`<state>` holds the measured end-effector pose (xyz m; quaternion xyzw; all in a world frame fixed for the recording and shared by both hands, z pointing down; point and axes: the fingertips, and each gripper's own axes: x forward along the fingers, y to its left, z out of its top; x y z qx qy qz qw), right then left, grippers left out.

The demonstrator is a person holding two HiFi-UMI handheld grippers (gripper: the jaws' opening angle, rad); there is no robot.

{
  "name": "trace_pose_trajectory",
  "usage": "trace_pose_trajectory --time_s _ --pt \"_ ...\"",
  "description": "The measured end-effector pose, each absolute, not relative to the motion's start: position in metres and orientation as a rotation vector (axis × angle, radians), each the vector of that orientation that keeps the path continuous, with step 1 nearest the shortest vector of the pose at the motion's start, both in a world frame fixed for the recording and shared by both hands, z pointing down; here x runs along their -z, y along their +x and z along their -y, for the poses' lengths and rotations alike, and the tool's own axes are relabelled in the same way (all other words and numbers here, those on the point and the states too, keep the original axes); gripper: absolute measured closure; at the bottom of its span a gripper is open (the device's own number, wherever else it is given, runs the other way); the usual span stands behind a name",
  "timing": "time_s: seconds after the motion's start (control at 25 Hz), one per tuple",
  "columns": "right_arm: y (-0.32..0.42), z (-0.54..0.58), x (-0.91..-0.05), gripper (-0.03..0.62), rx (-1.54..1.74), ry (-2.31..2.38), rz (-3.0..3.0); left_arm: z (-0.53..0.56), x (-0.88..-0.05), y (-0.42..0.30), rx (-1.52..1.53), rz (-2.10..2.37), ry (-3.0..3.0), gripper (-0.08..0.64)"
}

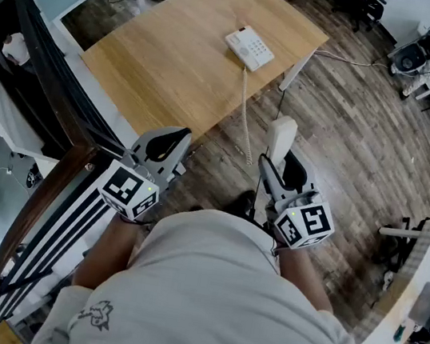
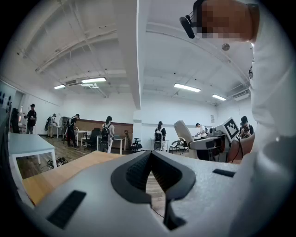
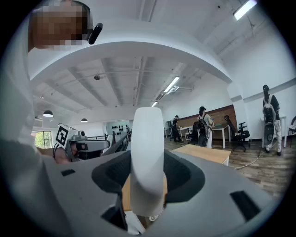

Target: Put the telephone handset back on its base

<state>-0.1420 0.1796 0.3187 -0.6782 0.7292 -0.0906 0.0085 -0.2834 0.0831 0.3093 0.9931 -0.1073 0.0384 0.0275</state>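
Clamping the handset point(image 1: 281, 136), right gripper point(image 1: 281, 168) hangs over open floor point(image 1: 348, 148) beyond the table point(image 1: 167, 62) edge — left gripper point(image 1: 171, 140) closed.

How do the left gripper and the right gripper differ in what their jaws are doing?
The left gripper has its jaws together, nothing between them; the right gripper has its jaws apart, clamped on the white handset. The left gripper is empty, while the right gripper carries the handset, which sticks out beyond its jaws. Both are held near the person, short of the table.
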Motion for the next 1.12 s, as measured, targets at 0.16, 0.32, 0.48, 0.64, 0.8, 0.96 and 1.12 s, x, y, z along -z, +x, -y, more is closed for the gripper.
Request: trace_pose_trajectory --time_s 0.16,0.32,0.48,0.64,0.8,0.96,1.12 --pt "-0.133 -0.18 -0.318 0.368 0.277 -2.115 -2.284 -0.084 -0.31 -0.273 -0.131 0.329 3.069 0.554" --pt "-0.118 -0.177 -0.318 0.368 0.276 -2.107 -2.283 -0.083 -0.312 -0.259 -0.144 0.342 3.063 0.554" --pt "-0.1 -0.174 -0.32 0.368 0.289 -2.098 -2.283 -0.08 -0.314 -0.241 -0.151 0.349 3.062 0.554" --pt "-0.079 -0.167 -0.322 0.368 0.305 -2.081 -2.307 -0.075 -0.316 -0.219 -0.173 0.366 3.053 0.554" --pt "-0.052 -0.159 -0.329 0.367 0.343 -2.058 -2.332 -0.068 -0.32 -0.192 -0.192 0.383 3.038 0.554" --pt "-0.019 -0.159 -0.331 0.367 0.365 -2.038 -2.338 -0.063 -0.325 -0.16 -0.214 0.398 3.027 0.554" --pt "0.016 -0.16 -0.338 0.367 0.399 -2.017 -2.345 -0.061 -0.328 -0.124 -0.241 0.398 3.028 0.554"
